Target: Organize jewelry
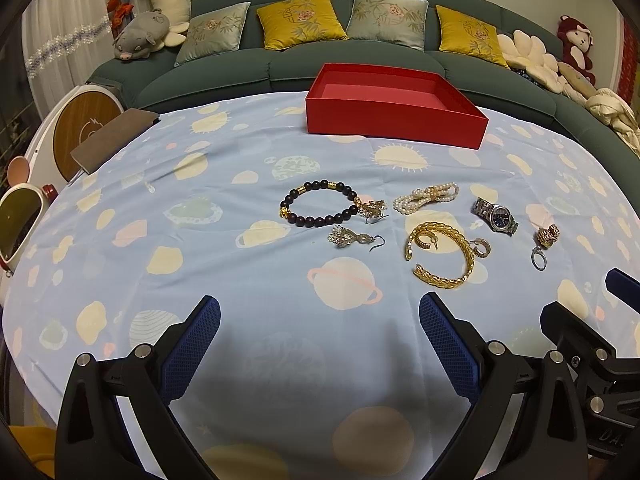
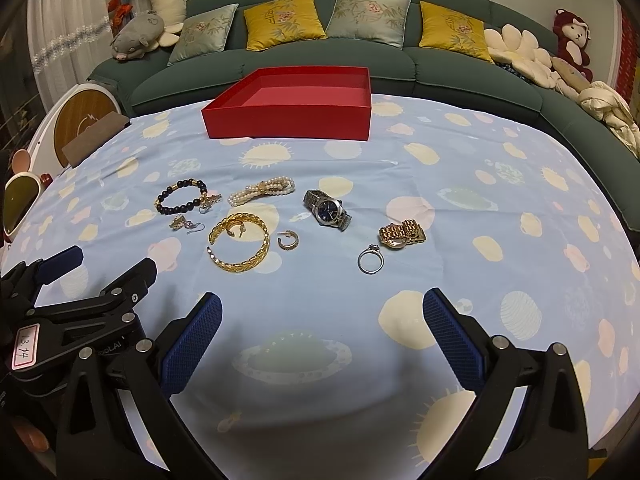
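An open red box (image 1: 394,118) (image 2: 288,120) stands empty at the far side of the cloth-covered table. In front of it lie a dark bead bracelet (image 1: 318,204) (image 2: 182,196), a pearl bracelet (image 1: 426,197) (image 2: 262,191), a gold chain bangle (image 1: 440,254) (image 2: 240,246), a silver watch (image 1: 496,216) (image 2: 328,209), a gold watch (image 2: 402,234), a silver ring (image 2: 370,260), a gold hoop earring (image 2: 287,239) and two filigree earrings (image 1: 354,238). My left gripper (image 1: 320,338) and right gripper (image 2: 322,336) both hover open near the table's front, holding nothing.
The table wears a light blue planet-print cloth (image 1: 240,280). A green sofa (image 1: 280,60) with cushions and plush toys runs behind it. A brown pad (image 1: 112,138) lies at the table's left edge, beside a round white device (image 1: 86,128).
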Demonstrator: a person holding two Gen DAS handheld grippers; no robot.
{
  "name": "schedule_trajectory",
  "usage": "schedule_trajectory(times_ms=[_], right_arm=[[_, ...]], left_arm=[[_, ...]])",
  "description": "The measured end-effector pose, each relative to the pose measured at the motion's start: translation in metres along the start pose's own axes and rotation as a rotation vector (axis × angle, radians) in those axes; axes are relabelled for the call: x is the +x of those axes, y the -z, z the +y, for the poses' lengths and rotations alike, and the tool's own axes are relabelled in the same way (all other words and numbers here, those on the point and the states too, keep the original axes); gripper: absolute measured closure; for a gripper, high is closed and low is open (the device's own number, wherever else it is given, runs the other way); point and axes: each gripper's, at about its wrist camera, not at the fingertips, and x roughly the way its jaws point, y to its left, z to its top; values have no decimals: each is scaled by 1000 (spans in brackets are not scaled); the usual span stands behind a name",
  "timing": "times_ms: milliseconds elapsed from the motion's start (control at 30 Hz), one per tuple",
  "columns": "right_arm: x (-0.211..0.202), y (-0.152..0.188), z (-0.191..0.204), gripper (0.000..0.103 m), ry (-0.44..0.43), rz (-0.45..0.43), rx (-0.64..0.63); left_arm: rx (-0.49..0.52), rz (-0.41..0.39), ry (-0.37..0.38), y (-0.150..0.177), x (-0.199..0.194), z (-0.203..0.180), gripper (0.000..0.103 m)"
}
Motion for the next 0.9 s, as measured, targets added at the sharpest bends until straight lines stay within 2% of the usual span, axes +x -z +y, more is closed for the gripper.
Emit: schedule_trajectory(times_ms=[900], right_arm=[[0, 0, -1, 5, 0, -2, 4]], left_arm=[[1, 3, 6, 2, 0, -1, 6]])
